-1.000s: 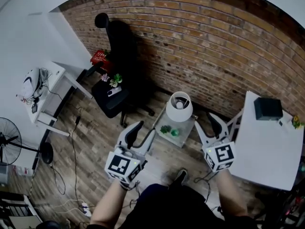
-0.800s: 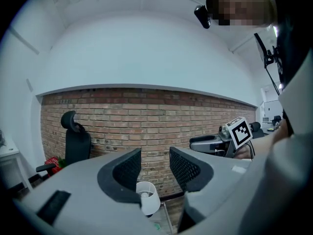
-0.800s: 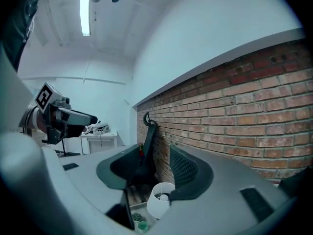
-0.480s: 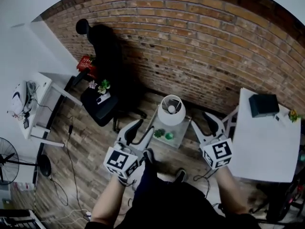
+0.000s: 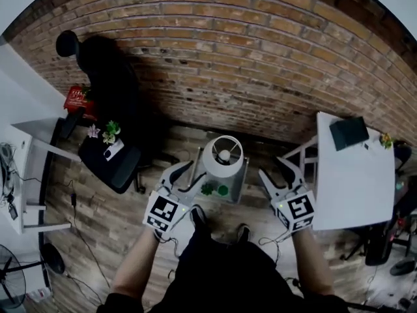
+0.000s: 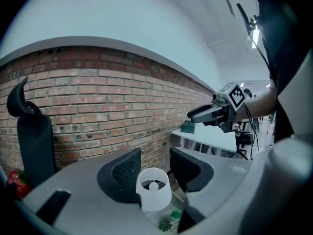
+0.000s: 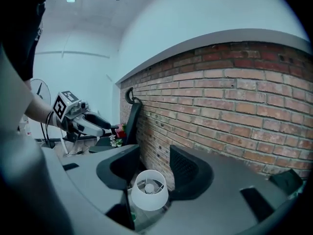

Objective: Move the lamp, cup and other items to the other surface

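Below the brick wall (image 5: 228,64), centre of the head view: what stands there? (K.)

One table lamp (image 5: 223,156) with a white drum shade, upright on a low glass-topped desk (image 5: 237,191). On the same top, on the side of the lamp toward the bottom of the frame, are a small green plant (image 5: 208,189) and, just right of it, a green cup (image 5: 223,190). Cannot tell whether those two touch. (M.)

State of the left gripper? (K.)

The left gripper (image 5: 187,178) hangs at the low desk's left edge, lower left of the shade. In the left gripper view its fingers (image 6: 121,173) stand roughly half apart and clamp nothing. The shade shows in the gap but lies beyond the tips, no contact. (M.)

And the right gripper? (K.)

The right gripper (image 5: 279,173) sits right of the low desk, between it and a white desk (image 5: 355,188) at frame right. Its fingers (image 7: 188,173) are likewise about half apart and empty. The lamp appears past them, lower centre of the right gripper view, apart from both. (M.)

Anything else noted? (K.)

A dark box (image 5: 348,133) on the white desk's far corner. A black office chair (image 5: 107,165) in the left part of the frame, with small potted plants (image 5: 111,130) on its seat. Wood-plank floor (image 5: 98,240). (M.)
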### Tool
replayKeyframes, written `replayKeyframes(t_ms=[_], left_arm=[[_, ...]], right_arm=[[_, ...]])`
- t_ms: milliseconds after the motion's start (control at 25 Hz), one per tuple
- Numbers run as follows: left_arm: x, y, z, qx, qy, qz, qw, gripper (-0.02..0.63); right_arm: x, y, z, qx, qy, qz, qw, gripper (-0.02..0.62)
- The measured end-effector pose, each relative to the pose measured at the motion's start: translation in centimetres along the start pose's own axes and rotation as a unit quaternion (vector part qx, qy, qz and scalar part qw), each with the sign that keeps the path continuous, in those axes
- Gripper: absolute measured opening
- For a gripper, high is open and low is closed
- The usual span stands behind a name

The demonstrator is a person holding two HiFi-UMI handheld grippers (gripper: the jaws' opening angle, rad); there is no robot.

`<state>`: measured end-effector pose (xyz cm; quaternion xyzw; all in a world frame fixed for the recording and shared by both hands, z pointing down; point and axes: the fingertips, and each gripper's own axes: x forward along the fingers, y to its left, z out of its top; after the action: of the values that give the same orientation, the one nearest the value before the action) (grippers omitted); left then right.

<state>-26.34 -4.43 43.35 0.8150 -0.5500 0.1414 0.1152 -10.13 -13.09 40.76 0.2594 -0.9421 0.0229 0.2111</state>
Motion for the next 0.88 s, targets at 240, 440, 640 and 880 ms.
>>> replayKeyframes(t_ms=[240, 440, 640, 880], left_arm=[[3.0, 3.4, -3.2, 0.023, 0.022, -0.067, 0.9972, 0.184], [5.9, 4.5, -7.2, 0.032, 0.05, -0.085, 0.9946, 0.193], [9.6, 5.8, -12.6, 0.013, 0.086, -0.076, 0.9933, 0.215], [13.5, 6.4, -20.4, 0.03, 0.158, -0.073, 0.9842, 0.235]], right_arm=[[4.5, 0.3, -2.2, 0.001, 0.041, -0.017, 0.999, 0.202], [6.8, -1.1, -6.7, 0.014, 0.063, -0.011, 0.998, 0.209], [9.5, -3.8, -13.0, 0.027, 0.083, 0.021, 0.996, 0.21], [12.9, -6.3, -19.9, 0.014, 0.112, 0.08, 0.99, 0.216]])
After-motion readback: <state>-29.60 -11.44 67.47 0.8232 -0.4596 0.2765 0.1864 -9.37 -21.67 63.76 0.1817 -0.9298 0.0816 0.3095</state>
